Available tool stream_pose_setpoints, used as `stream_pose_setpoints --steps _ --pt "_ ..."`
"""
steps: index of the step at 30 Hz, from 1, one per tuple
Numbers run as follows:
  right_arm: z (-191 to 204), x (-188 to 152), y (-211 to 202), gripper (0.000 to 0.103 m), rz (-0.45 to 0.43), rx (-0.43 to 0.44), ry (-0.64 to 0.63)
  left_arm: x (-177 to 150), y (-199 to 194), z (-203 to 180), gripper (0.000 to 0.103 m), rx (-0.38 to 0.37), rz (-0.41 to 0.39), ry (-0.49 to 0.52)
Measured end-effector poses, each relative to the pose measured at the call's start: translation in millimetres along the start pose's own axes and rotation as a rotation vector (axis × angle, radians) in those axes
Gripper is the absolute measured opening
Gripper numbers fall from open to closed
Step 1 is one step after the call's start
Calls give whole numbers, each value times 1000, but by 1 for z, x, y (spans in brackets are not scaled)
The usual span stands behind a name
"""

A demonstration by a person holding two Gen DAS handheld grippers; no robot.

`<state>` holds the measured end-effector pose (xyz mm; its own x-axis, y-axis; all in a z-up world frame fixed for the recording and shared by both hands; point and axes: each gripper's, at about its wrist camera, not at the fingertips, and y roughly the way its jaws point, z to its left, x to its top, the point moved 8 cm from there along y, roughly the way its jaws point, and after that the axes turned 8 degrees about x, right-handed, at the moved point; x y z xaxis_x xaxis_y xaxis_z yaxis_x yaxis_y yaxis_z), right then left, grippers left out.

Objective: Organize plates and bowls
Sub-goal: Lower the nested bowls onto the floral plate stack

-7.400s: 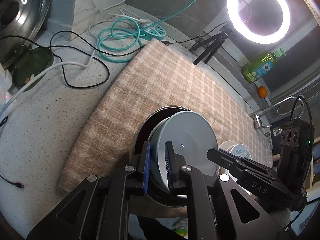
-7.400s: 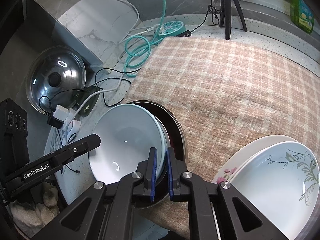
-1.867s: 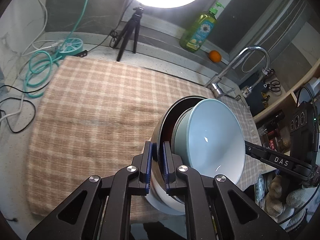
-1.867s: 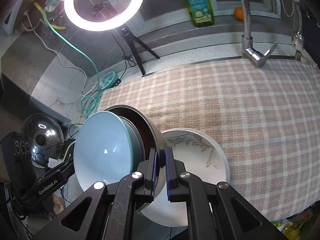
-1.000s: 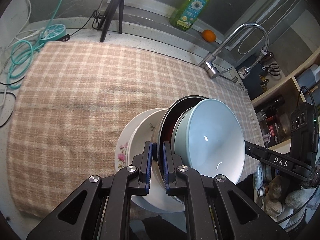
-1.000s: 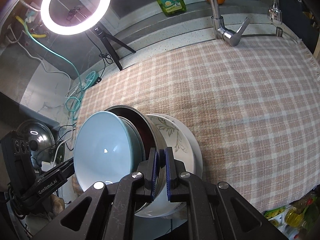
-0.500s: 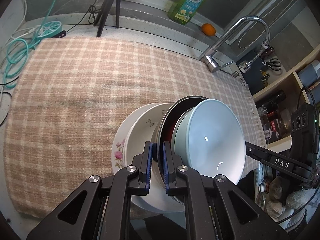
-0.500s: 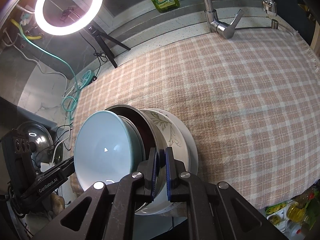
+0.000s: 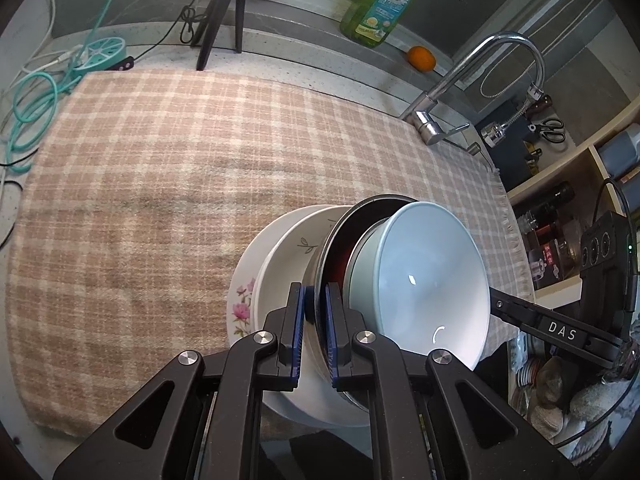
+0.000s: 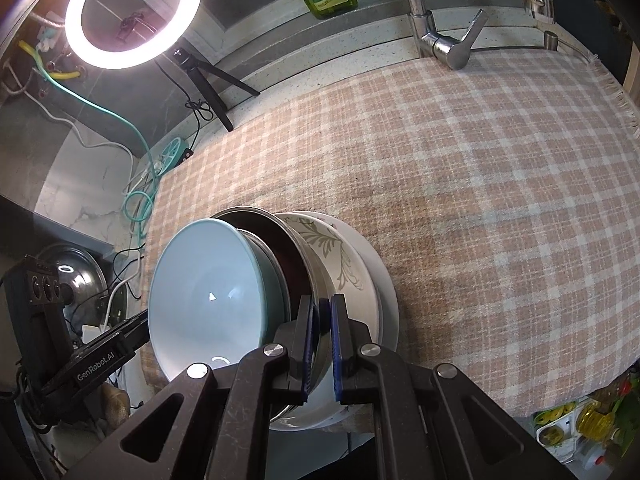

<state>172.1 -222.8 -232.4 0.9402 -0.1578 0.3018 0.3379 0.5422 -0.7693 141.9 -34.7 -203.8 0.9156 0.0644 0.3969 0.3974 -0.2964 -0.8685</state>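
Observation:
A steel bowl [image 9: 325, 256] with a dark red inside carries a pale blue bowl [image 9: 424, 280] nested in it. My left gripper [image 9: 314, 300] is shut on the steel rim on one side. On the opposite side my right gripper [image 10: 324, 312] is shut on the same steel bowl [image 10: 290, 256], with the blue bowl [image 10: 204, 292] inside it. Both bowls sit directly over a stack of white floral plates [image 9: 276, 268] [image 10: 360, 268] at the near edge of the plaid cloth [image 9: 160, 160]. Whether the steel bowl rests on the plates is hidden.
At the back stand a tripod [image 9: 220, 8] with a ring light [image 10: 132, 12], a green soap bottle [image 9: 384, 4], an orange [image 9: 421, 58] and a faucet [image 9: 472, 80]. Teal cable [image 9: 28, 112] lies left. A pot lid [image 10: 76, 280] and shelves [image 9: 580, 184] flank the counter.
Since the earliest frames the two nested bowls have been carried from the cloth's left end to above the floral plates. Over the last second they only settled slightly over the stack.

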Motion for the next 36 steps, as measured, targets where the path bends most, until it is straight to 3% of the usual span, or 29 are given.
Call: stream_pose_setpoints --steps 18,30,36 --pt "2 2 4 10 11 19 11 3 1 2 8 -20 12 -14" --pt "4 3 -4 11 -19 14 -25 -1 -1 5 14 -23 11 -19" --pt "4 4 -10 26 -35 2 -42 -1 -4 8 20 -17 4 -23"
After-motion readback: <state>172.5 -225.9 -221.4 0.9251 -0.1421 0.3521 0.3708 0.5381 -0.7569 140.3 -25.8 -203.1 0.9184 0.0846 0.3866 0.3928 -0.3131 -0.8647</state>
